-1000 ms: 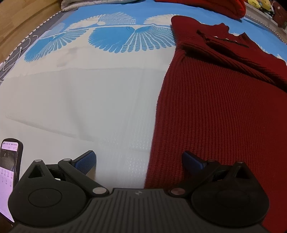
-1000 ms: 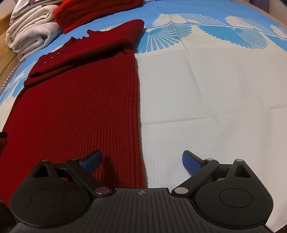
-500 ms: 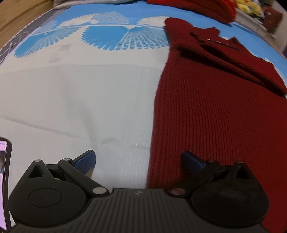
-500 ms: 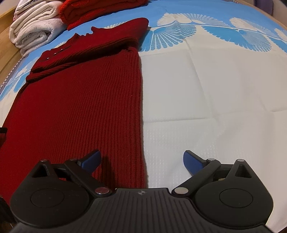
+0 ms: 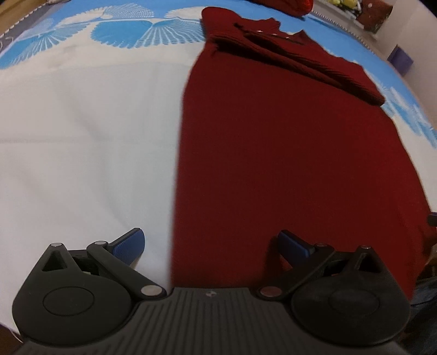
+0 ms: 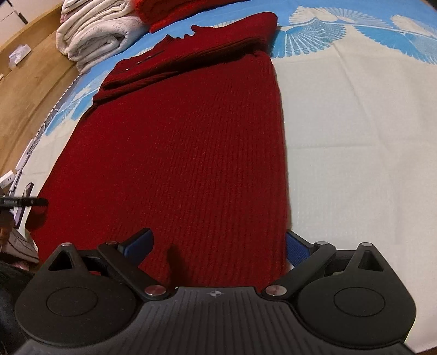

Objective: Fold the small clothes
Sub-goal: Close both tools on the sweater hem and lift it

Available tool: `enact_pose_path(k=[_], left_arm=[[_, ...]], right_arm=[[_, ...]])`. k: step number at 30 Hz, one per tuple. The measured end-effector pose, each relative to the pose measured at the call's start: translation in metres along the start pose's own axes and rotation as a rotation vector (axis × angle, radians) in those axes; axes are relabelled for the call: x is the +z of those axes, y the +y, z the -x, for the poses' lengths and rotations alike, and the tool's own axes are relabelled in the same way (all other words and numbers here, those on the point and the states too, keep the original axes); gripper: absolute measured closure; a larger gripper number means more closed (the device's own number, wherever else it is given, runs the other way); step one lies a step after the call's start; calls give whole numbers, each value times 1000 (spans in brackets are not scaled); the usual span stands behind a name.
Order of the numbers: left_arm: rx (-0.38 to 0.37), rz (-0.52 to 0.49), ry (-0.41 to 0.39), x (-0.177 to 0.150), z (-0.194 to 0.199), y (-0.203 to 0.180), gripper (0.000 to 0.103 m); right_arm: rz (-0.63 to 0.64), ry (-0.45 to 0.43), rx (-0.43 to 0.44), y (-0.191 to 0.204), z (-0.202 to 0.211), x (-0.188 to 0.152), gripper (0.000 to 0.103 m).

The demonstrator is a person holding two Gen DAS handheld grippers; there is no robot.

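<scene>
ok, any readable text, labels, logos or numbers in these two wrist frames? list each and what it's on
No text reads clearly in either view.
Black bar at the left edge of the right wrist view: faint pale print, too small and blurred to read.
Phone behind it: screen too small to read.
Left gripper body: small round emblem, no letters.
Right gripper body: same round cross emblem, no letters.
Red knit sweater: no label showing.

A big bed sheet, white in the middle with blue shell shapes near its edge (image 6: 355, 114), covers the flat top. A dark red knitted sweater (image 6: 185, 153) lies spread out flat on it, its sleeves folded across the top part. At the far end sit a pile of folded white blankets (image 6: 95, 38) and a folded bright red knit cloth (image 6: 174, 11) beside it.
</scene>
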State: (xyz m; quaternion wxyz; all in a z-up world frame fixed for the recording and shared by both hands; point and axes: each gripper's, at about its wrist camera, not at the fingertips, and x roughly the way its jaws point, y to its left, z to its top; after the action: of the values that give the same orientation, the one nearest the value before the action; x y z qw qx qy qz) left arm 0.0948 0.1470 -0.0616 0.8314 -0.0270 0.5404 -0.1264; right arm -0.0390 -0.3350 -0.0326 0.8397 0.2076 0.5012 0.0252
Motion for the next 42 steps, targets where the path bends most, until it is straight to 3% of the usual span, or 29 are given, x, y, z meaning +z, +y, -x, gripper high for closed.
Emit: enact_pose_path(k=[3, 4, 5, 6, 7, 8, 9, 11, 14, 17, 25, 28, 35, 42], left_arm=[[-4, 34, -27, -13, 4, -11, 1], [-3, 43, -35, -16, 5, -13, 1], [-6, 56, -43, -18, 7, -15, 8], [-9, 66, -58, -21, 11, -17, 31], [-9, 75, -68, -23, 15, -17, 43], [-22, 103, -66, -25, 18, -15, 80], [-52, 157, -62, -28, 21, -11, 81], [-58, 243, -75, -35, 25, -4, 82], [-39, 219, -116, -42, 42, -18, 82], [-83, 204, -164, -55, 74, -28, 82], [-232, 248, -198, -124, 143, -24, 83], [-247, 242, -207, -136, 161, -24, 83], [-236, 217, -215, -120, 165, -25, 83], [-224, 159, -317, -56, 170, -31, 83]], right_arm=[[-34, -22, -18, 2, 3, -4, 9], [-41, -28, -25, 2, 4, -7, 14], [-49, -35, -29, 2, 6, -10, 22], [-57, -40, -32, 0, 8, -13, 29], [-71, -43, -33, -2, 11, -16, 51], [-109, -45, -42, -6, 13, -20, 81], [-158, -39, -30, -9, 14, -23, 87], [-214, -74, -34, -13, 23, -28, 89], [-252, -165, -33, -8, 45, -39, 91], [-292, -220, 8, -4, 70, -53, 91], [-328, -251, 91, 9, 147, -116, 92], [-330, -277, 111, 12, 175, -126, 92], [-371, -282, 87, 7, 173, -105, 92], [-344, -339, 73, 11, 156, -30, 92]])
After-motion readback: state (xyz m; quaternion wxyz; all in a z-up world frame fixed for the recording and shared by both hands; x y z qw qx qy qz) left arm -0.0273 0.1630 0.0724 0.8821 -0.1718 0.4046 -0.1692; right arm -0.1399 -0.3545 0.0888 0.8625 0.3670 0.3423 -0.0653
